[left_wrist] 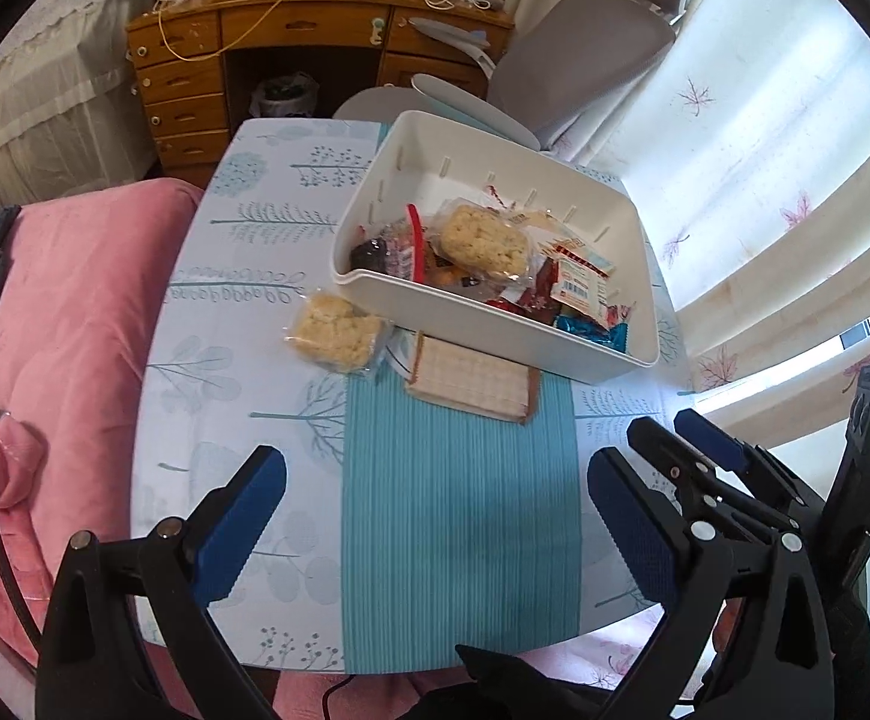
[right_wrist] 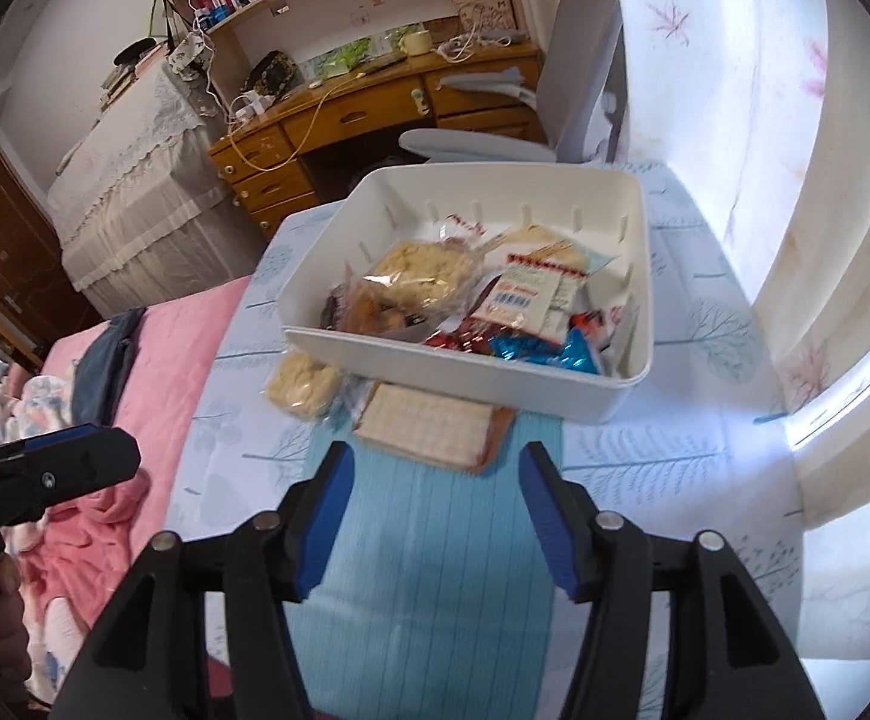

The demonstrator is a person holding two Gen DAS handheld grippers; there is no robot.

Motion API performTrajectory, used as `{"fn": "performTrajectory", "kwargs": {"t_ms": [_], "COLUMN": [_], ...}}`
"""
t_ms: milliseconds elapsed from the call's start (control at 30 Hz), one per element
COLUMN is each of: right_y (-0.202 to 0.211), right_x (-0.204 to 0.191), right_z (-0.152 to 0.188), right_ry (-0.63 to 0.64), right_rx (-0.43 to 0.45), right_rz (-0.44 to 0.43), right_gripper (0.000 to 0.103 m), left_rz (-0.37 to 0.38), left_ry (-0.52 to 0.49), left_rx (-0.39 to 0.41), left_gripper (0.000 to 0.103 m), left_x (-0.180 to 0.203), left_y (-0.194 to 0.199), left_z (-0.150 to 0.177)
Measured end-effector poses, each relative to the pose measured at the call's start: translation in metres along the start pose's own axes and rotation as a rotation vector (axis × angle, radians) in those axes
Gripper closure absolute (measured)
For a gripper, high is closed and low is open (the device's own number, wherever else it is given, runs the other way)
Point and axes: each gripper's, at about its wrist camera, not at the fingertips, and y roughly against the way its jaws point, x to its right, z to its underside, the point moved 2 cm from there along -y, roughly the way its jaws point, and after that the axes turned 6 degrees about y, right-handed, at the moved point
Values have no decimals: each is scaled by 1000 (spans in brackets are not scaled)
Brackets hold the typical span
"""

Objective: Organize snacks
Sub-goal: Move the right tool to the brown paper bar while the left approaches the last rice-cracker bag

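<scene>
A white bin (left_wrist: 609, 354) (right_wrist: 483, 381) on the table holds several wrapped snacks, with a puffed rice cake (left_wrist: 483, 238) (right_wrist: 420, 273) on top. Another wrapped rice cake (left_wrist: 334, 331) (right_wrist: 303, 385) lies on the cloth at the bin's near left corner. A flat cracker pack (left_wrist: 472, 383) (right_wrist: 429, 429) lies just in front of the bin. My left gripper (left_wrist: 435, 474) hangs open and empty over the teal runner, well short of the snacks. My right gripper (right_wrist: 435, 468) is open, nothing between its pads, its tips just short of the cracker pack.
The small table (left_wrist: 243, 276) (right_wrist: 675, 456) has a teal runner (left_wrist: 459, 516) down its middle. A pink quilt (left_wrist: 75, 324) borders it on the left, curtains (left_wrist: 765, 180) on the right. A grey chair (left_wrist: 579, 60) and a wooden desk (left_wrist: 291, 42) stand behind.
</scene>
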Motion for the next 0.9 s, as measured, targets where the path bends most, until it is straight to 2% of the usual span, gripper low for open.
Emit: {"fn": "performTrajectory", "kwargs": {"t_ms": [133, 333, 400, 667, 900], "right_y": [-4, -17, -20, -42, -69], "right_x": [-5, -15, -18, -29, -31], "right_z": [2, 5, 6, 16, 43], "right_ry": [-31, -107, -153, -463, -795], "right_rx": [-19, -54, -57, -53, -61], "right_rz": [-39, -45, -30, 6, 22], "right_gripper": [40, 39, 34, 25, 23], "left_rz": [-2, 23, 37, 89, 123], "left_ry": [-11, -70, -107, -247, -367], "left_rx": [19, 18, 8, -47, -118], "left_gripper": [3, 3, 3, 3, 3], "left_x": [-7, -20, -27, -59, -86], "left_y": [7, 8, 8, 1, -34], "left_z": [-3, -14, -20, -52, -76]}}
